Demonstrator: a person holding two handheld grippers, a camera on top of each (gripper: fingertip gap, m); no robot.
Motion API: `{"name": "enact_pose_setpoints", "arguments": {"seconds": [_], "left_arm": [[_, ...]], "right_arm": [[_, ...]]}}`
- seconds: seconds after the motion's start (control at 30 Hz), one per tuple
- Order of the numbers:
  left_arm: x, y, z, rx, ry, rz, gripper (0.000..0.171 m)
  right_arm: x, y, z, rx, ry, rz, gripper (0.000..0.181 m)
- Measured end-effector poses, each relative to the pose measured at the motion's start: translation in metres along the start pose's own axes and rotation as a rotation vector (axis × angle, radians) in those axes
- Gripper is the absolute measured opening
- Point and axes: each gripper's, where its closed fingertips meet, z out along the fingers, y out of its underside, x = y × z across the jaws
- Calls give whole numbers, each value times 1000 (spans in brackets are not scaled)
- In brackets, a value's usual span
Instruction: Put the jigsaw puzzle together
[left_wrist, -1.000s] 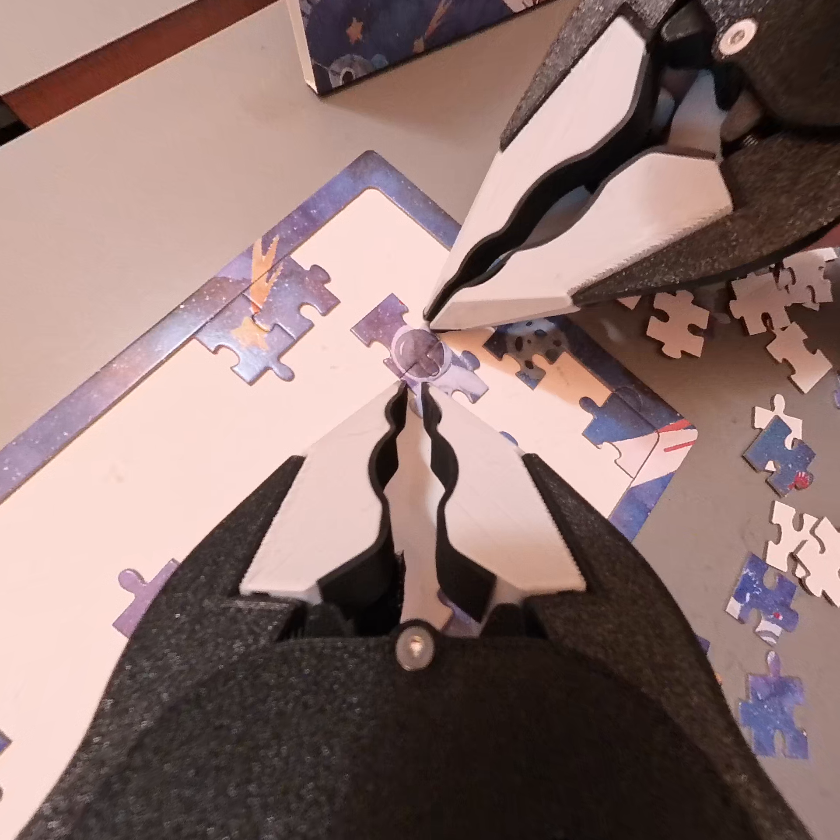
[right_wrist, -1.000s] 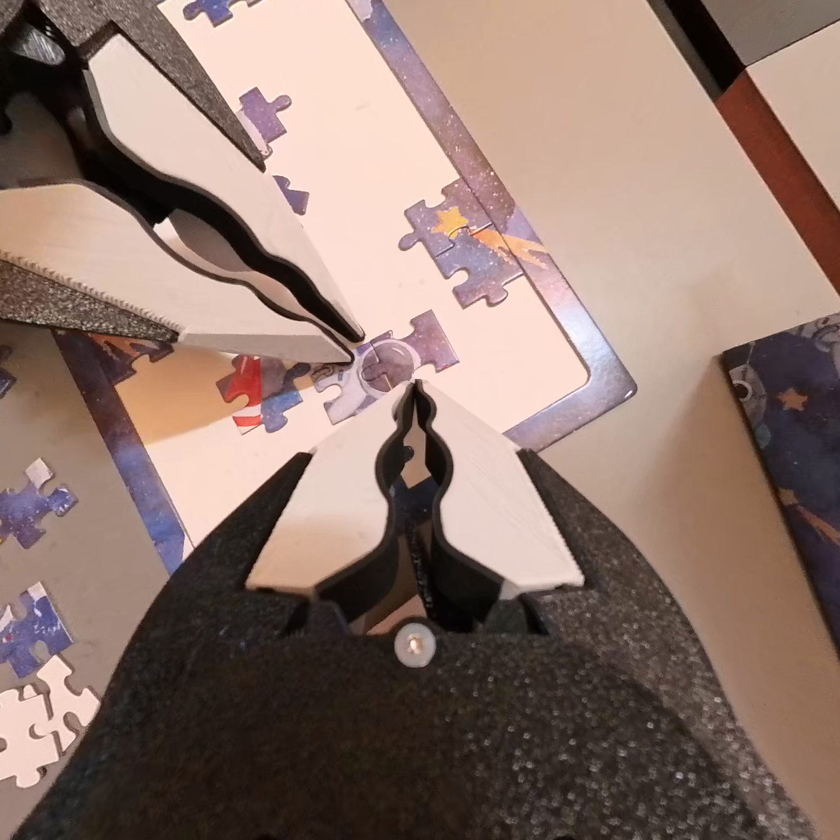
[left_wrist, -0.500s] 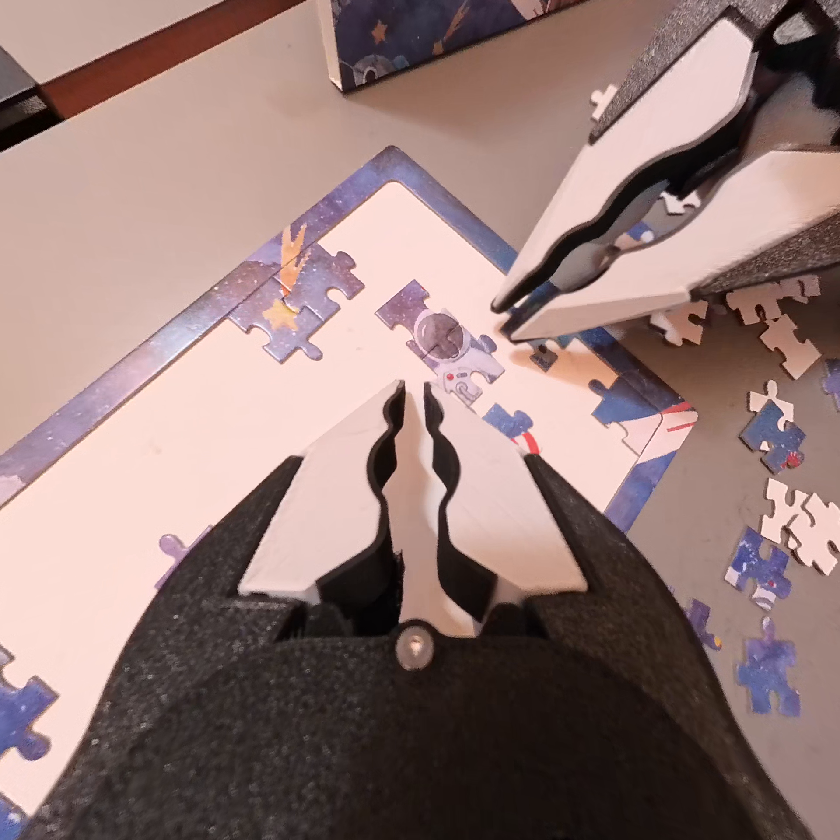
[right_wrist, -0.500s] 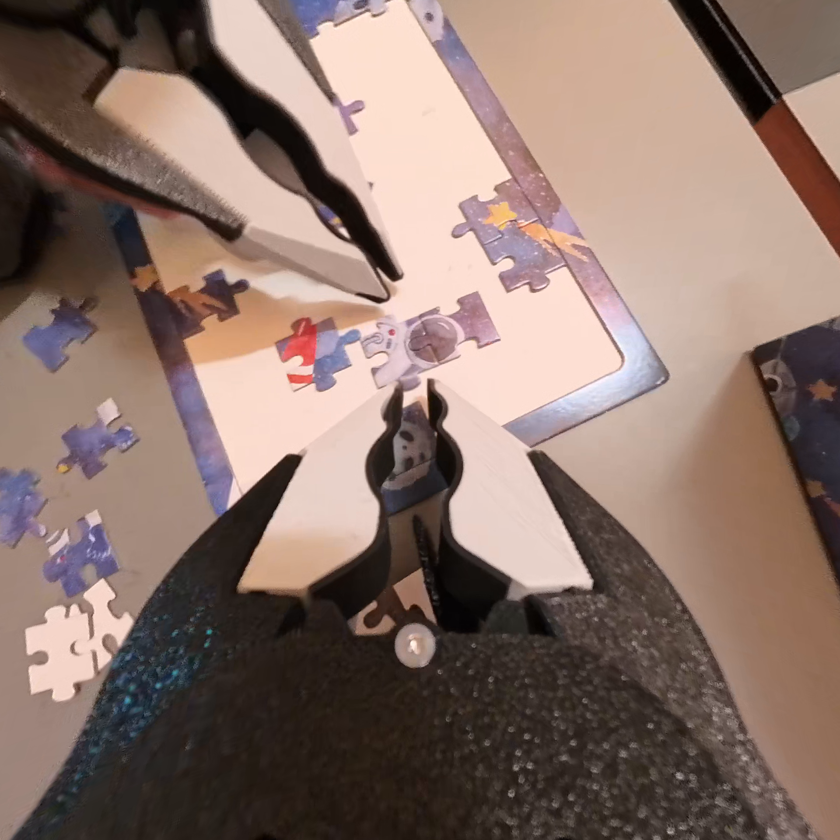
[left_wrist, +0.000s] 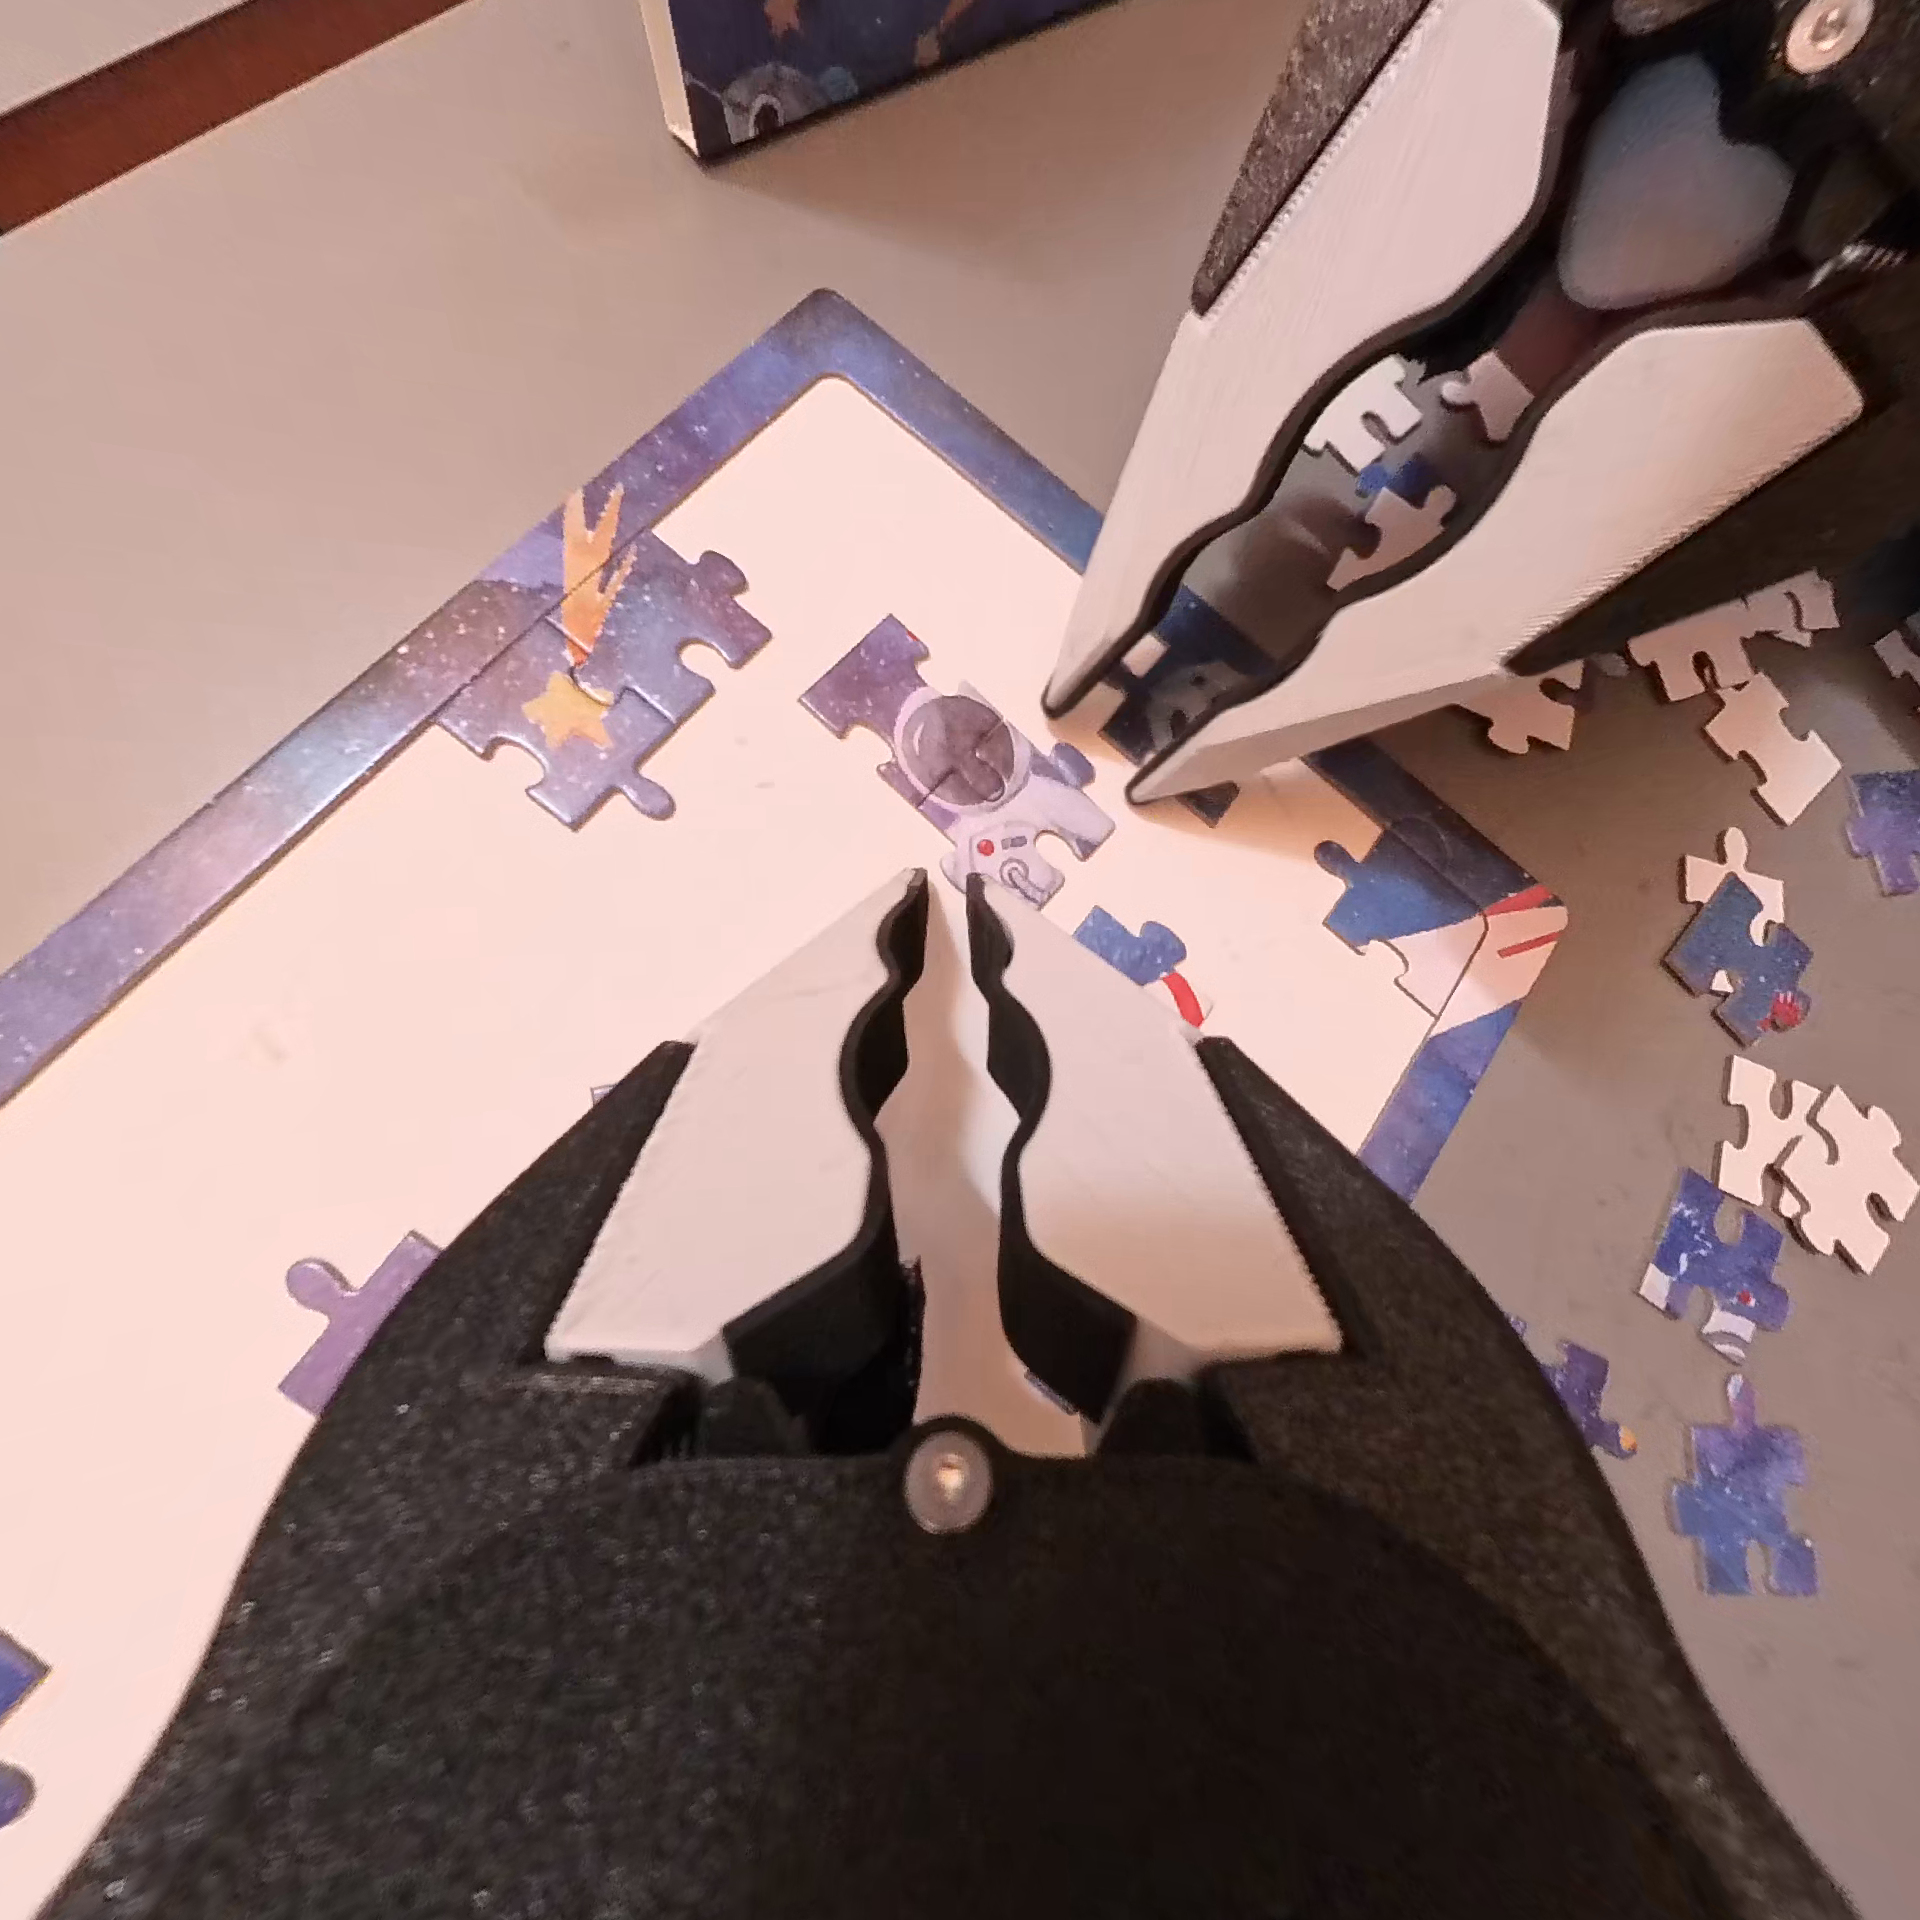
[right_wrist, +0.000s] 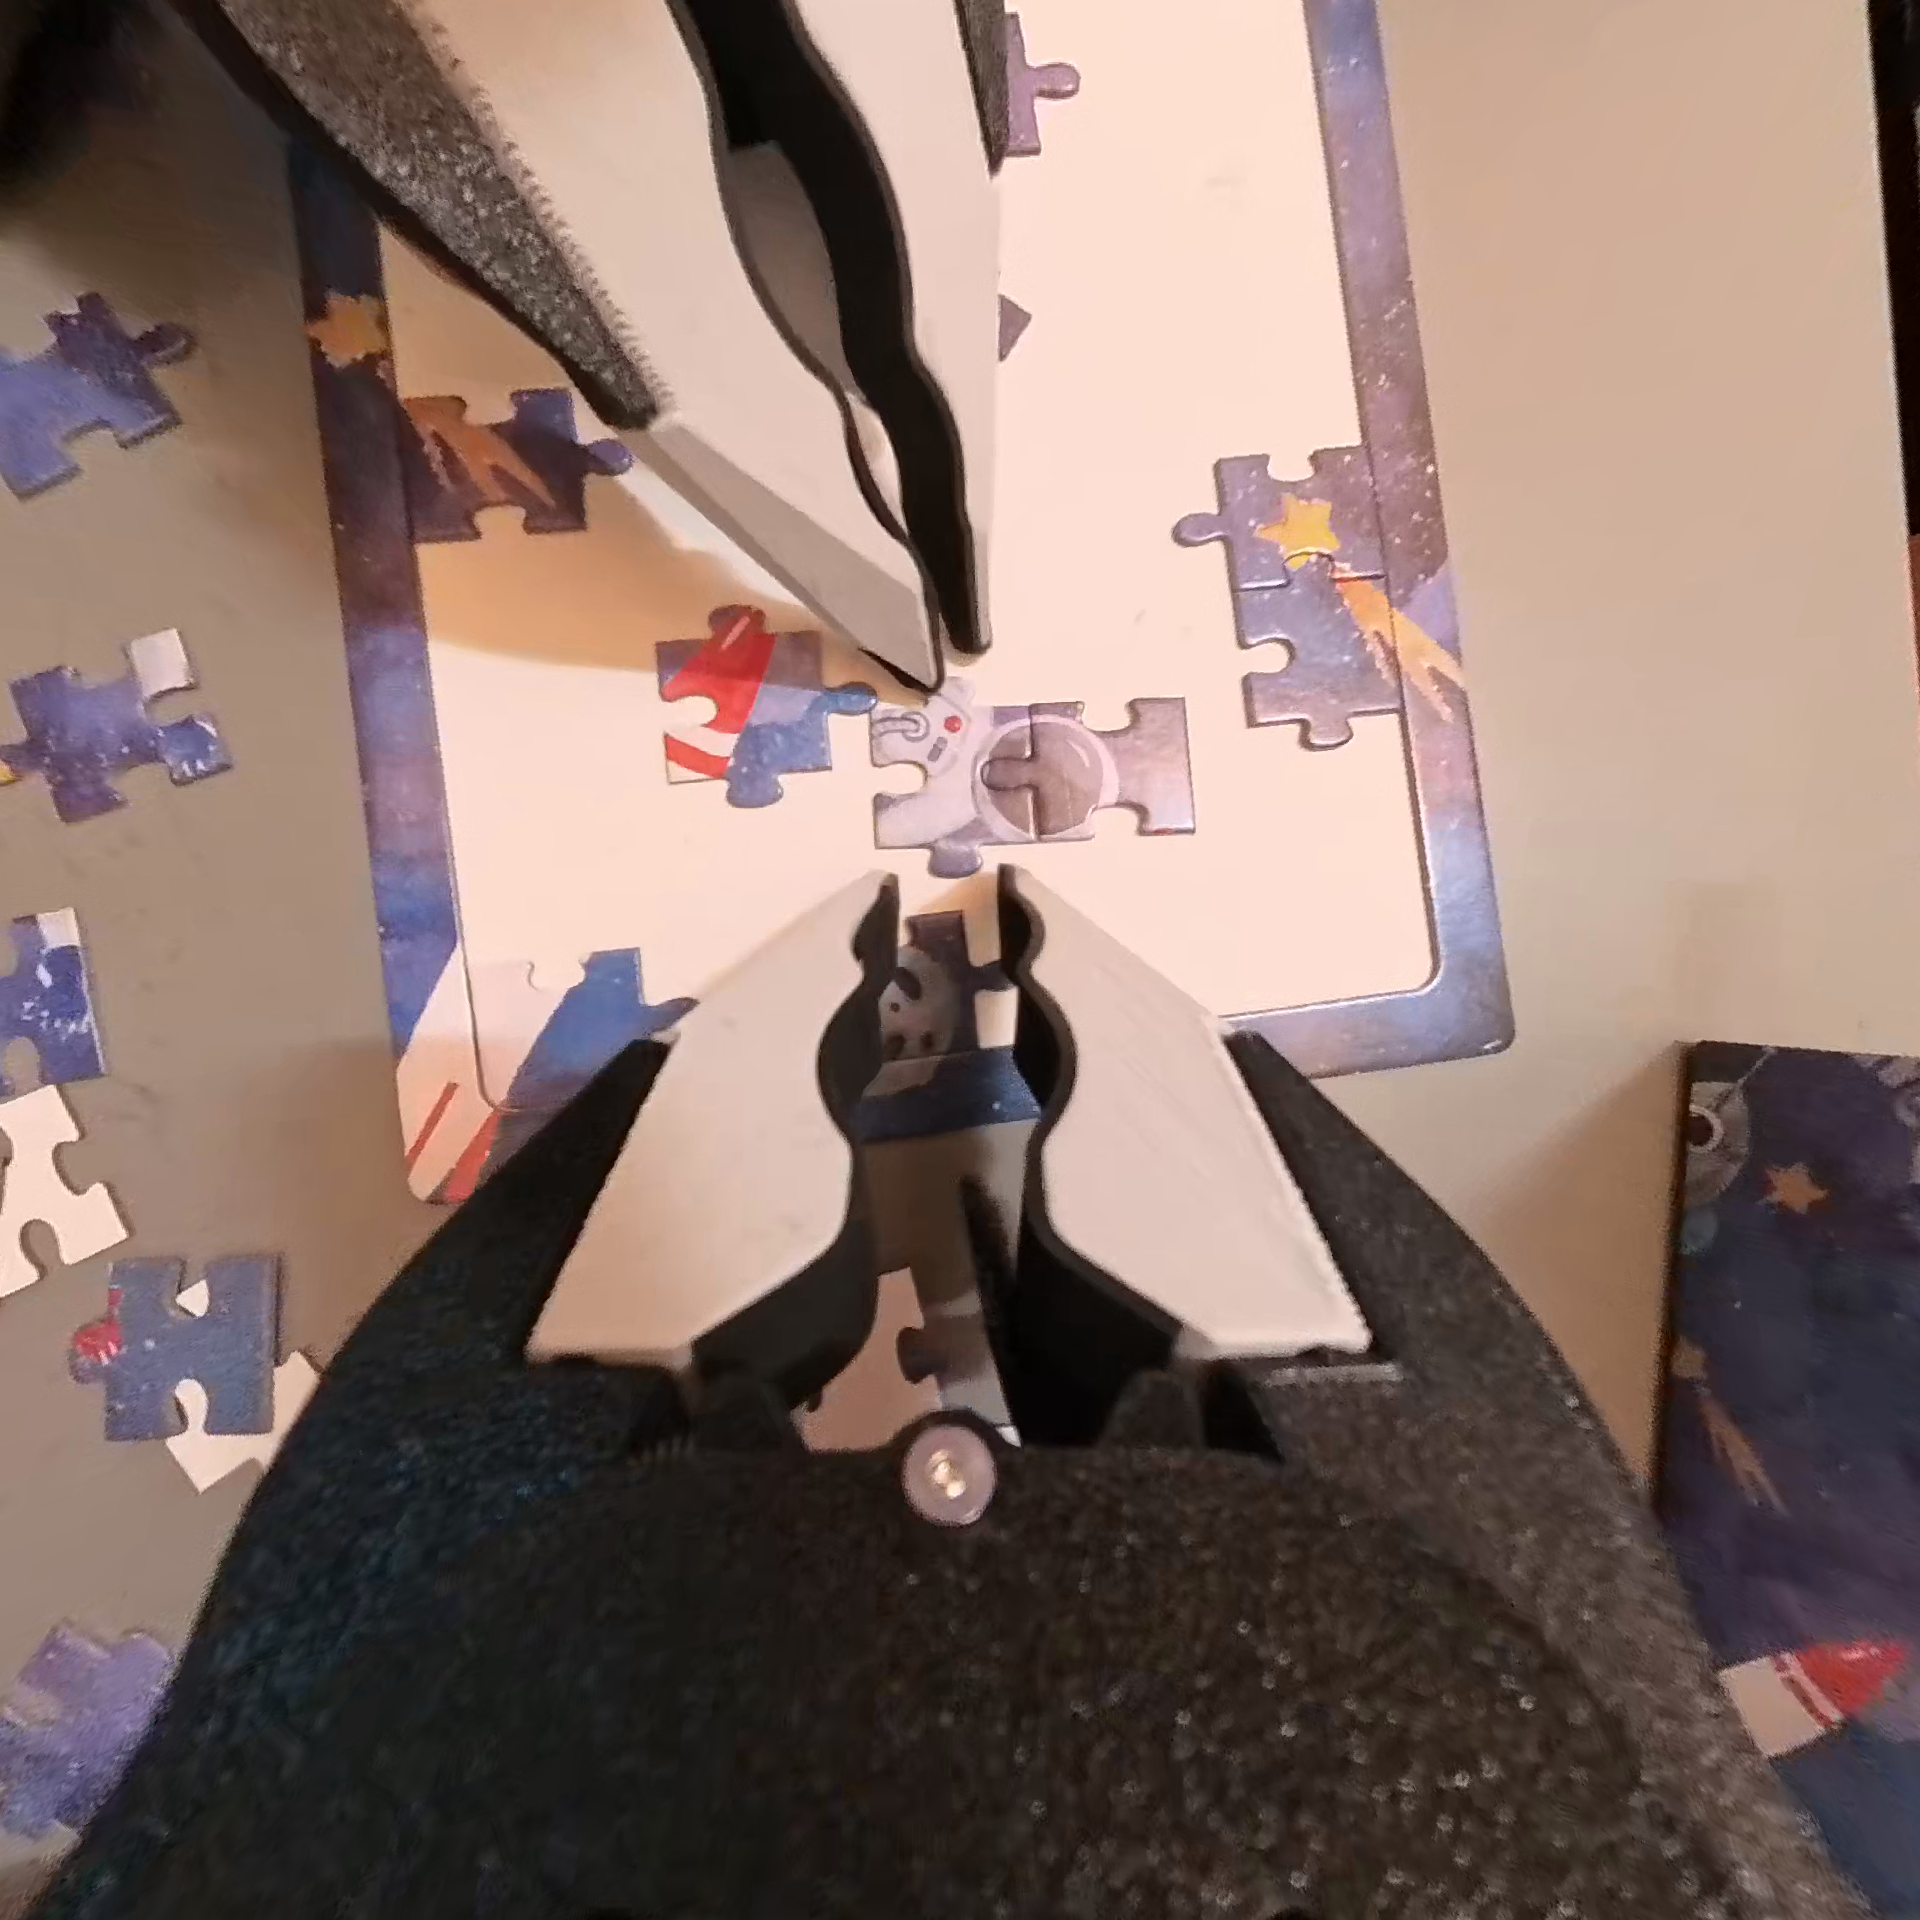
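Note:
The puzzle tray (left_wrist: 260, 790) has a blue starry border and a cream inside; it also shows in the right wrist view (right_wrist: 1455, 883). Two joined astronaut pieces (left_wrist: 966, 769) lie flat inside it, also seen in the right wrist view (right_wrist: 1029, 774). My left gripper (left_wrist: 945, 883) is shut and empty, its tips just short of the astronaut's body; it enters the right wrist view from above (right_wrist: 940, 665). My right gripper (right_wrist: 940, 883) is open and empty, just short of the astronaut from the other side; in the left wrist view it stands at the upper right (left_wrist: 1091, 748).
Star-and-comet pieces (left_wrist: 603, 686) sit against the tray's border. A red-and-blue rocket piece (right_wrist: 743, 717) lies next to the astronaut. Several loose pieces (left_wrist: 1745, 956) are scattered on the grey table beside the tray. The puzzle box (right_wrist: 1797, 1351) lies past the tray's corner. Spacing between my two grippers at the tips: around 4 cm.
Both grippers have drawn back from the astronaut pieces, which stay joined on the tray. The right gripper's fingers have gone from shut to apart.

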Motion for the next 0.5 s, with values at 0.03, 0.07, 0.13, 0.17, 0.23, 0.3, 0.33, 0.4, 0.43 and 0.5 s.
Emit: {"name": "enact_pose_setpoints", "arguments": {"seconds": [0.03, 0.07, 0.13, 0.17, 0.23, 0.3, 0.33, 0.4, 0.43, 0.5], "left_arm": [[0, 0, 0, 0, 0, 0, 7], [0, 0, 0, 0, -1, 0, 7], [0, 0, 0, 0, -4, 1, 7], [0, 0, 0, 0, -6, 2, 7], [0, 0, 0, -1, -11, 3, 6], [0, 0, 1, -2, -14, 8, 6], [0, 0, 1, -2, -15, 9, 6], [0, 0, 1, -1, -14, 4, 5], [0, 0, 1, -1, -12, 2, 5], [0, 0, 1, -1, -10, 2, 5]], "right_arm": [[1, -1, 0, 0, 1, 5, 19], [2, -1, 1, 0, -2, 8, 18], [1, -3, 2, -2, -6, 8, 18], [1, -3, 3, -2, -10, 7, 17], [-1, -3, 4, -5, -21, 4, 14], [-1, -3, 3, -9, -22, 4, 14], [-1, -3, 4, -12, -24, 7, 15], [-3, -3, 4, -10, -40, 5, 11], [-3, -3, 4, -9, -44, 5, 11], [-3, -3, 4, -11, -71, 40, 10]]}}
